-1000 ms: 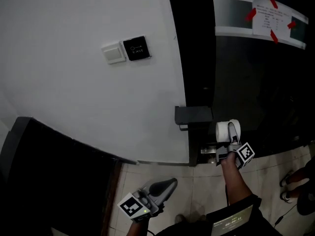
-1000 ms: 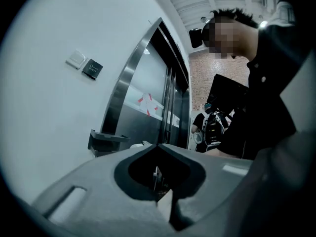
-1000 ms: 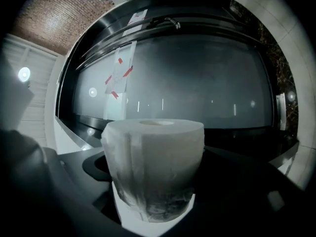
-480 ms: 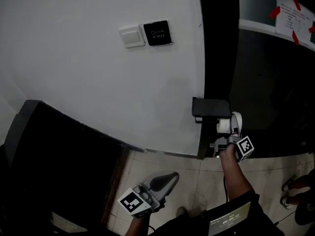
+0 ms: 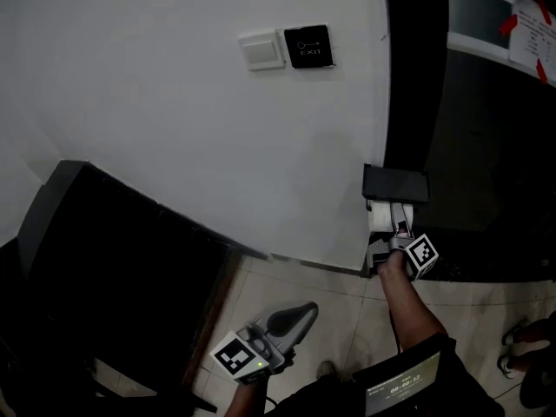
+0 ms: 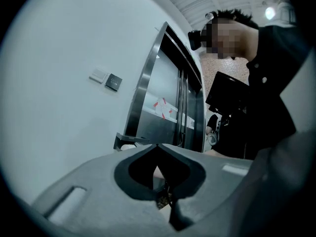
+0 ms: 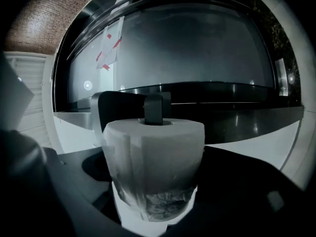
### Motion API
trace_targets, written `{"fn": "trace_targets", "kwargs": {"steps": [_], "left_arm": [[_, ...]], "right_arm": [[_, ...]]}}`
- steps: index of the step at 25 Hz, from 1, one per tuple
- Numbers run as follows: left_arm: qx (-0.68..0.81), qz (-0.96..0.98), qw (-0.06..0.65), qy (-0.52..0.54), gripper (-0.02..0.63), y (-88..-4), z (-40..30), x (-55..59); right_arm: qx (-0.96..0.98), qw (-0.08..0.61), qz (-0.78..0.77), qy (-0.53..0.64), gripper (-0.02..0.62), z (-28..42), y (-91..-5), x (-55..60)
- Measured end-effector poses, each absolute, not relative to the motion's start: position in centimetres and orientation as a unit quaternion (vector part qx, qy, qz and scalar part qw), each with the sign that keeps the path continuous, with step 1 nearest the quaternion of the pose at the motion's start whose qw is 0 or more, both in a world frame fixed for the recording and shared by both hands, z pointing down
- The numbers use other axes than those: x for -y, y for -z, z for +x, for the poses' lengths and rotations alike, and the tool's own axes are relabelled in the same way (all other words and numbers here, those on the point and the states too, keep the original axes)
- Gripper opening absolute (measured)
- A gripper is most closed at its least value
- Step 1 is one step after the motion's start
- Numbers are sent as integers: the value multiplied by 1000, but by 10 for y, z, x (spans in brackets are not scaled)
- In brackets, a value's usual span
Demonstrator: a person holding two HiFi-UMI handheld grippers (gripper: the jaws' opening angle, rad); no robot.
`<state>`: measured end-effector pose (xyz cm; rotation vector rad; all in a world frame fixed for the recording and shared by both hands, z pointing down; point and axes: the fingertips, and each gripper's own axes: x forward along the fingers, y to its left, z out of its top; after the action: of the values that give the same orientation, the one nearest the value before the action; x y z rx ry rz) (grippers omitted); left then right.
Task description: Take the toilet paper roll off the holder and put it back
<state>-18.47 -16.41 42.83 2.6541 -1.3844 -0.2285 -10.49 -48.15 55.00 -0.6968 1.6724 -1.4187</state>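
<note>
toilet paper roll [image 7: 153,152] light, soft, crushes easily | your right gripper [image 5: 393,231] clasps its outer wall; squeeze gently | your left gripper [image 6: 158,145] jaws pressed together, empty

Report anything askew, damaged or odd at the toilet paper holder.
Nothing stands out. The right gripper grips the toilet paper roll just below the black holder, whose bar lines up with the roll's core. Only the roll's lower wrap looks slightly crumpled.
</note>
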Motion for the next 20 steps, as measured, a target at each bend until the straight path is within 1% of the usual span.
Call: {"fn": "trace_targets", "kwargs": {"steps": [5,9,10,12,16,18,19,20], "left_arm": [[470,877,68,79,-5,-427,-195,159],[464,879,70,81,-5,-428,-194,160],[461,881,69,82,-5,-427,-192,161],[452,886,67,82,-5,-425,-185,164],[424,900,61,84,-5,-418,-169,174],[411,906,56,87,-5,-413,-163,179],[407,908,54,89,-5,-410,-161,182],[404,909,50,91,-5,-406,-159,185]], "right_arm": [[-670,407,-259,564,460,-115,-553,480],[-696,383,-241,557,514,-117,-553,474],[-700,381,-232,558,538,-116,-552,469],[-712,370,-215,556,553,-111,-552,451],[-762,323,-182,531,552,-95,-547,396],[-801,292,-155,499,550,-88,-530,360],[-828,271,-140,470,535,-85,-517,342],[-859,247,-125,432,504,-82,-501,324]]}}
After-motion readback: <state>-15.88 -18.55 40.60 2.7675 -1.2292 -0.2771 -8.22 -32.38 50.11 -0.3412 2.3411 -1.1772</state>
